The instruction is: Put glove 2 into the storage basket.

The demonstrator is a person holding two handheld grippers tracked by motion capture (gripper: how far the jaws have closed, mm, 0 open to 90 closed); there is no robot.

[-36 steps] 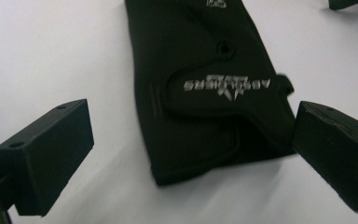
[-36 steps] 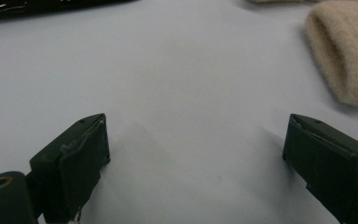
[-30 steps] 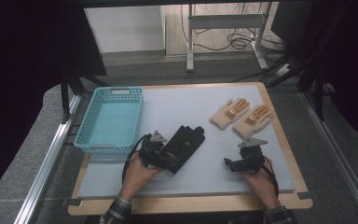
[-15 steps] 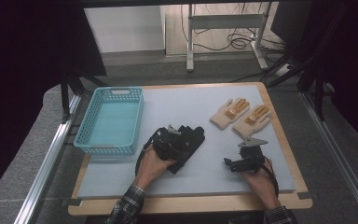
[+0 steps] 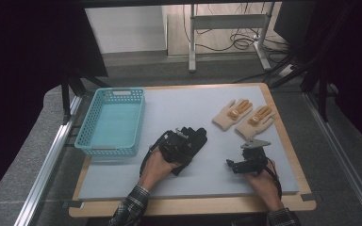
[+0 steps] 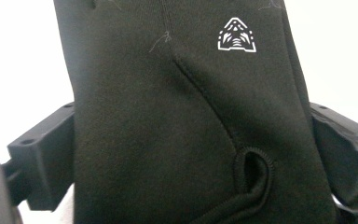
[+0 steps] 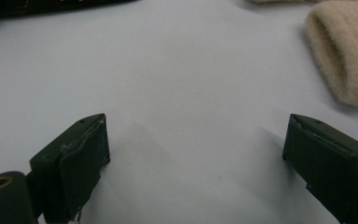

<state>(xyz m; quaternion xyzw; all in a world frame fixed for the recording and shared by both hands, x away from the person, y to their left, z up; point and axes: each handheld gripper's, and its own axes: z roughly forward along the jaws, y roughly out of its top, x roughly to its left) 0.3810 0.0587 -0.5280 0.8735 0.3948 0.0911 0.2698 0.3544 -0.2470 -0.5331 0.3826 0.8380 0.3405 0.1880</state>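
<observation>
On the desk (image 5: 122, 188), the turquoise basket (image 5: 113, 122) sits at the left edge. Just right of it, the left hand-held gripper (image 5: 181, 141) rests over the black glove (image 6: 186, 116), its jaws wide on either side of the cuff and just now closing in; whether the pads press the cloth yet is hard to say. The glove's long axis runs diagonally, fingers pointing away and rightward. The right hand-held gripper (image 7: 196, 172) stands open over bare desk, near the beige gloves (image 5: 242, 117).

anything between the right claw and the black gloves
No: in the high view only bare grey mat separates the right claw from the black gloves.
</observation>
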